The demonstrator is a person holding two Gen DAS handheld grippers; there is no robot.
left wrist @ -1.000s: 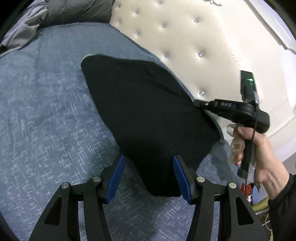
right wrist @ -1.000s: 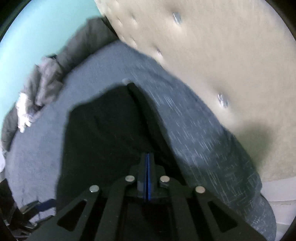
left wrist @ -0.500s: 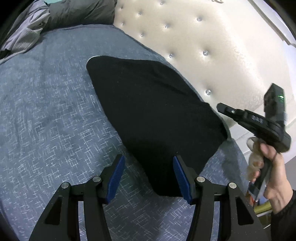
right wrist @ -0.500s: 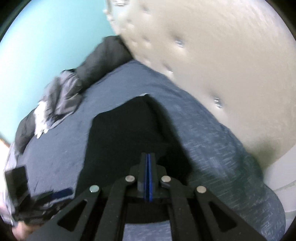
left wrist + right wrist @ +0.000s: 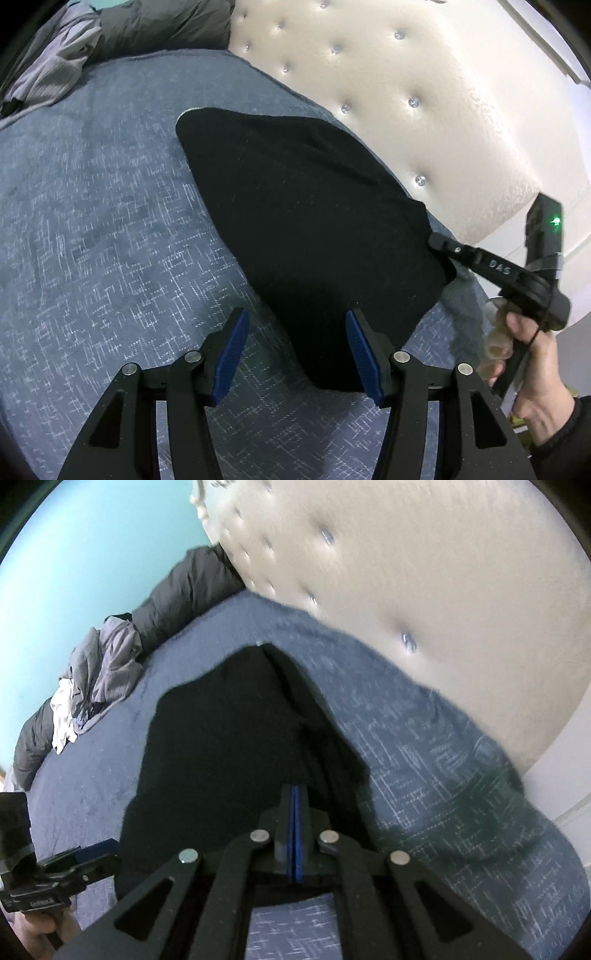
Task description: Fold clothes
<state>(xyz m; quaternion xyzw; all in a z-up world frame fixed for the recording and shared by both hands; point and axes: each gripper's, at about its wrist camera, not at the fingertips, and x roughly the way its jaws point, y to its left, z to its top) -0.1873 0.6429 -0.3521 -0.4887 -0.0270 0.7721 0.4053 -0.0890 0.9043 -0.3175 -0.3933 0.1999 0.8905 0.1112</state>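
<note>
A folded black garment (image 5: 314, 221) lies flat on the blue bedspread (image 5: 92, 240). My left gripper (image 5: 297, 356) is open just above the bed, its blue pads (image 5: 232, 354) straddling the garment's near corner without touching it. In the same view my right gripper (image 5: 437, 243), held by a hand (image 5: 532, 373), is shut with its tip against the garment's right corner. The right wrist view shows the shut right gripper (image 5: 294, 812) low over the garment (image 5: 221, 757), with no cloth visible between the pads. The left gripper (image 5: 94, 853) sits at the lower left.
A cream tufted headboard (image 5: 424, 92) runs along the far right side of the bed. A dark duvet (image 5: 184, 587) and a heap of grey and white clothes (image 5: 99, 672) lie at the far end, in front of a turquoise wall (image 5: 92, 535).
Half a second ago the right gripper was lifted clear of the garment; it has come back down to the right corner. The left gripper stays open in place.
</note>
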